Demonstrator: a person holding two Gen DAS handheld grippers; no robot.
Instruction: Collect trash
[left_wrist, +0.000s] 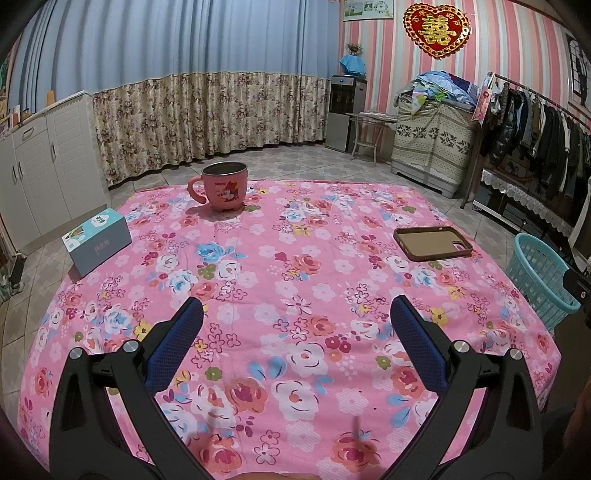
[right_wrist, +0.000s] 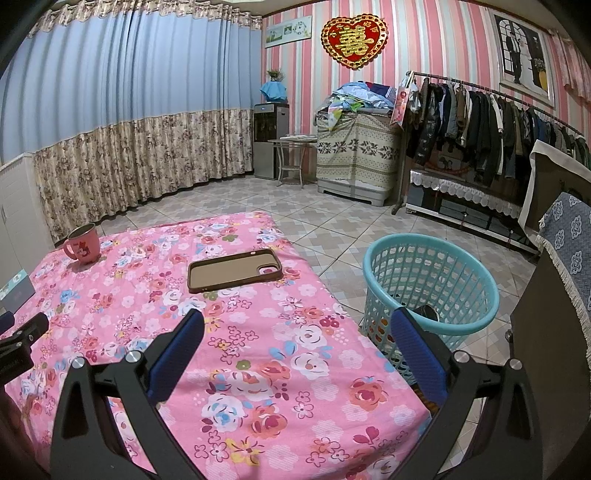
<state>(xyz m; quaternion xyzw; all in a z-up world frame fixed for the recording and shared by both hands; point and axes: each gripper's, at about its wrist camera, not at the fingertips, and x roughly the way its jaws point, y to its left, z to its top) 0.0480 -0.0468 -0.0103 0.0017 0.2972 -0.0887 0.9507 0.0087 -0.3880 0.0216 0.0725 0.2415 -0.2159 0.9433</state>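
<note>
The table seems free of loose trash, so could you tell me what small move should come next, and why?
Probably hold both open grippers, left and right, back: only a mug, box and phone case remain.

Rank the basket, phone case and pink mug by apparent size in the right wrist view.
1. Basket, largest.
2. Phone case.
3. Pink mug, smallest, though it stands farthest from the camera, so this is unsure.

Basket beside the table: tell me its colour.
The basket is light turquoise plastic with a lattice wall, seen best in the right wrist view.
</note>
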